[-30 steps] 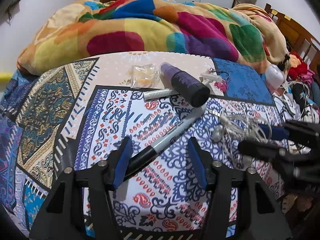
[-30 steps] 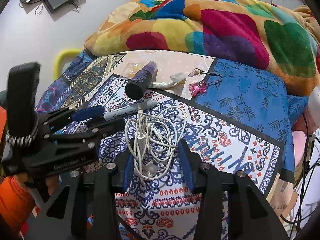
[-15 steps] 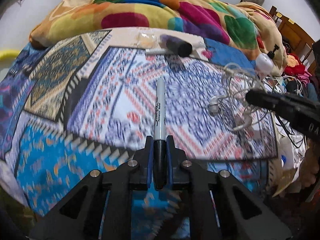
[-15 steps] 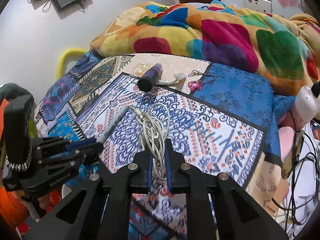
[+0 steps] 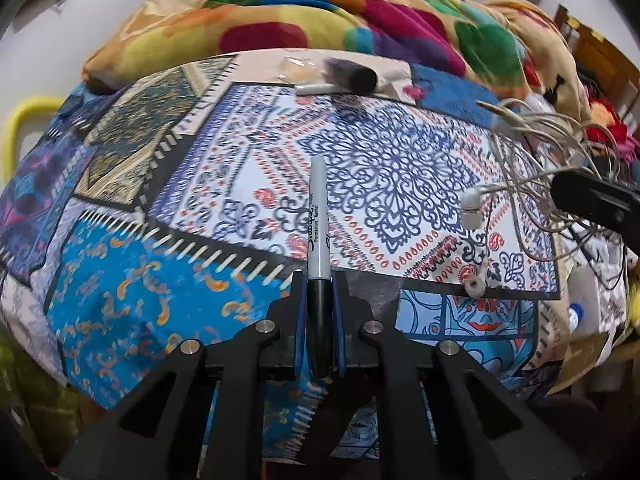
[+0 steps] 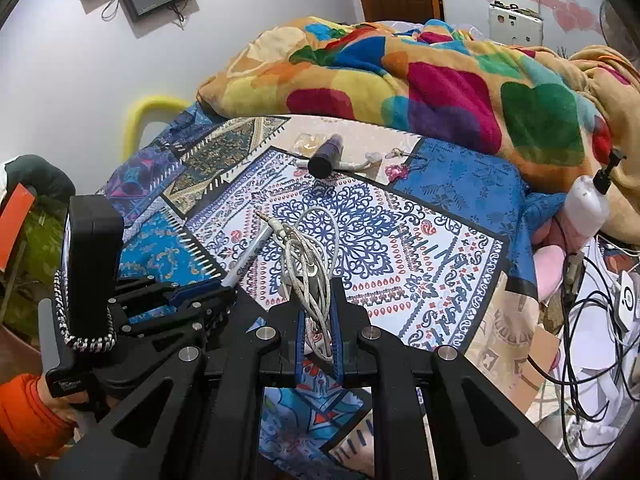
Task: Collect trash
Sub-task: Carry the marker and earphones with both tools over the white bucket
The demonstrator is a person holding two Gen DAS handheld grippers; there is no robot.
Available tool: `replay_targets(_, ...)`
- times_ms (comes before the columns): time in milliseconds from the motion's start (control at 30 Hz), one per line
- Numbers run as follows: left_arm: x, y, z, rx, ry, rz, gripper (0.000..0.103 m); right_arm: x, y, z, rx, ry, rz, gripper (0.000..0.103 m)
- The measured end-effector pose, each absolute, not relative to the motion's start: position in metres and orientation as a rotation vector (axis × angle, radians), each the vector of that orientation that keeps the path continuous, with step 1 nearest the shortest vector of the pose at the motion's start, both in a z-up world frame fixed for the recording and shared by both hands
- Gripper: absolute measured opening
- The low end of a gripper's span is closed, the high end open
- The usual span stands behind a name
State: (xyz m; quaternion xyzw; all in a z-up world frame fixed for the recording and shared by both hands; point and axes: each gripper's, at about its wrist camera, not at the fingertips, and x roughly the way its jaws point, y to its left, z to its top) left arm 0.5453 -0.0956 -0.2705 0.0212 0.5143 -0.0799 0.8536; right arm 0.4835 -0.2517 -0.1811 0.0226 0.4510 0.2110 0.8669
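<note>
Currently, the left gripper [image 5: 319,320] clamps the black cap of a slim grey cylindrical marker [image 5: 317,216] above the patterned bedspread [image 5: 400,168]. The right gripper [image 6: 318,332] pinches a tangled white earphone cable [image 6: 308,248], loops hanging free.

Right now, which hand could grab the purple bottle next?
Neither yet: both are full. The left gripper holds the Sharpie marker; the right gripper holds the earphone cable. The purple bottle lies far ahead of both.
</note>
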Motion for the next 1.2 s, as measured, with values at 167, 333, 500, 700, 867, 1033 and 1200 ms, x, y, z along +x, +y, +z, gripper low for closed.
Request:
replay_targets(167, 0.525, -0.080, -0.242, -0.001, 1.034, -0.146, 0.011, 0.474, -0.246, -0.163, 0.014, 0.915, 0.441, 0.010)
replay_targets(333, 0.500, -0.061, -0.208, -0.036, 0.977, -0.127, 0.011, 0.458, -0.232, -0.137, -0.007, 0.865, 0.458, 0.010)
replay_targets(500, 0.468, -0.041, -0.177, -0.052, 0.917, -0.107, 0.011, 0.441, -0.211, -0.114, -0.020, 0.820, 0.487, 0.010)
replay_targets(700, 0.427, -0.007, -0.149, -0.064, 0.853, -0.061, 0.011, 0.418, -0.174, -0.094, -0.043, 0.785, 0.541, 0.010)
replay_targets(867, 0.396, 0.024, -0.140, -0.062, 0.822, -0.003, 0.011, 0.397, -0.134, -0.086, -0.079, 0.771, 0.602, 0.010)
replay_targets(1033, 0.367, 0.063, -0.145, -0.073, 0.817, 0.066, 0.011, 0.379, -0.090, -0.085, -0.126, 0.760, 0.671, 0.010)
replay_targets(1200, 0.341, 0.100, -0.157, -0.099, 0.820, 0.138, 0.011, 0.368, -0.050, -0.094, -0.154, 0.782, 0.731, 0.010)
